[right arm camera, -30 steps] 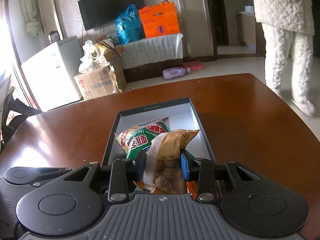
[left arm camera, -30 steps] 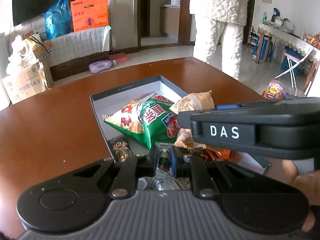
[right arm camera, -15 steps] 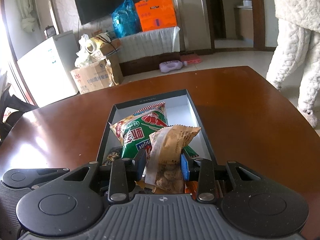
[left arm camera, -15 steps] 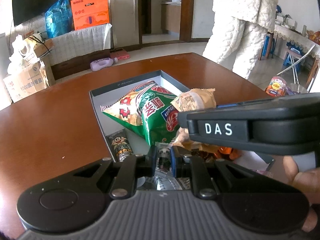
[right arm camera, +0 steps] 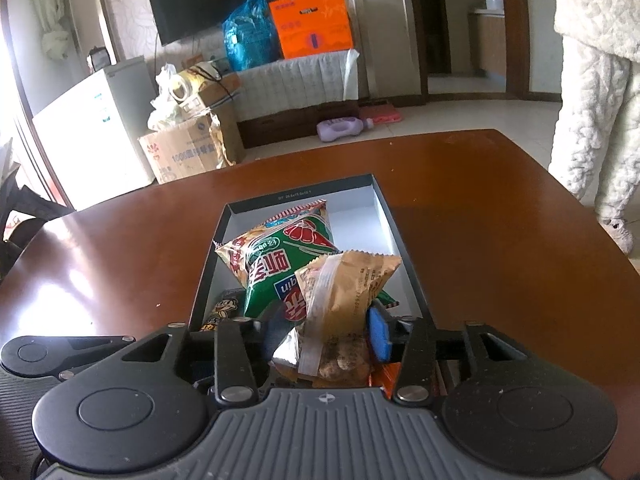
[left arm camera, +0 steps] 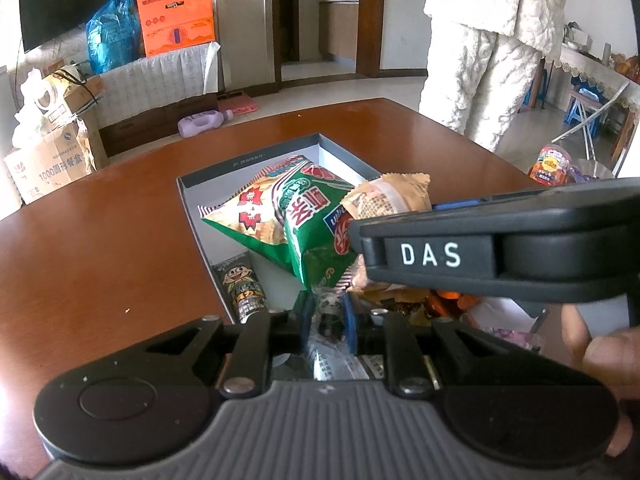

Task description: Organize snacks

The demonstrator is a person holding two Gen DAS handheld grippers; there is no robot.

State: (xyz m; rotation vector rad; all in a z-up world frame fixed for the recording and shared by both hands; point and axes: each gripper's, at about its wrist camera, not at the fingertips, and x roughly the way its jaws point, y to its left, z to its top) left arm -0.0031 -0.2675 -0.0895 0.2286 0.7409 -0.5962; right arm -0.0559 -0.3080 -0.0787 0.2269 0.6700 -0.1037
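A dark-rimmed box (left arm camera: 256, 160) (right arm camera: 304, 196) with a white inside sits on the brown table. A green chip bag (left arm camera: 288, 216) (right arm camera: 280, 256) lies in it. My left gripper (left arm camera: 326, 318) is shut on a small clear packet with a panda print (left arm camera: 330, 312), just above the box's near end. My right gripper (right arm camera: 326, 332) is shut on a tan cookie packet (right arm camera: 348, 284) (left arm camera: 388, 200), held over the box's near right part. The right gripper's side crosses the left wrist view (left arm camera: 500, 248).
A small dark snack stick (left arm camera: 242, 284) lies by the box's left wall. Orange wrappers (left arm camera: 448, 300) lie under the right gripper. A person in white (right arm camera: 592, 80) stands beyond the table's far right. A snack jar (left arm camera: 550, 164) sits far right.
Both grippers have moved a little further over the box with their packets. The person in white has walked to the right.
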